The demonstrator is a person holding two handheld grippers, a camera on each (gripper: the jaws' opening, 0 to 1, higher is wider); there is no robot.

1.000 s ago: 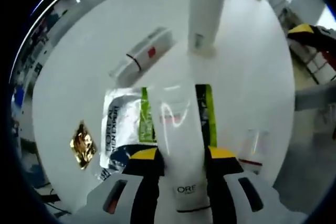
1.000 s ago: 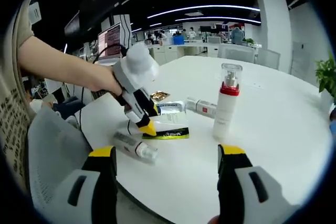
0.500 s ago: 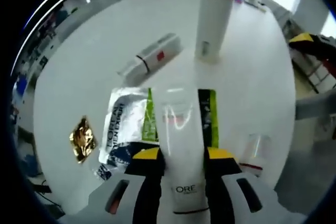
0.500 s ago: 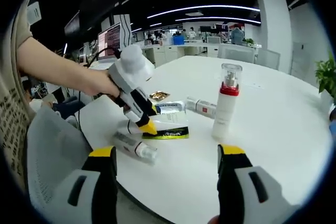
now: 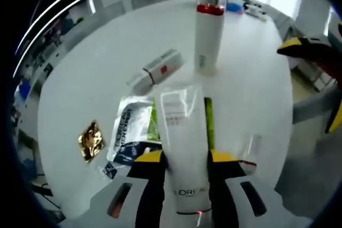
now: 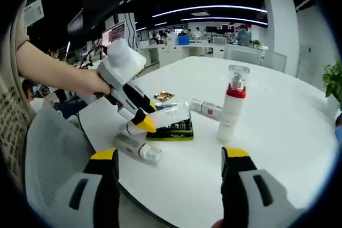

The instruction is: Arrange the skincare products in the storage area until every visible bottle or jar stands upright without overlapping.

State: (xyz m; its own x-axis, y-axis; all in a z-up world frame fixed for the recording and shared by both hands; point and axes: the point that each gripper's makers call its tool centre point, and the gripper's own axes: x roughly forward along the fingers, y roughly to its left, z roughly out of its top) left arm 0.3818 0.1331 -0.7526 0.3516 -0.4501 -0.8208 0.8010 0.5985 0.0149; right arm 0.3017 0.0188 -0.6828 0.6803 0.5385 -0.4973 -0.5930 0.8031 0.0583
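The left gripper (image 5: 184, 161) has its jaws pinching a white tube (image 5: 183, 137) lifted off the bench (image 5: 80, 78); to stand it well, I would tip it upright on bare bench, well apart from the upright pump bottle (image 5: 207, 28) at the far side. The right gripper (image 6: 170, 156) hangs near with jaws spread, holding nothing. A small clear bottle (image 6: 138, 149) lies near; contents unreadable.

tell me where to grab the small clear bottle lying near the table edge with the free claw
Take the small clear bottle across the middle of its body, coming down from above with the right claw, jaws set across its narrow width. It lies flat on the table with open space on both long sides, and its round body would likely roll if pushed from one side.
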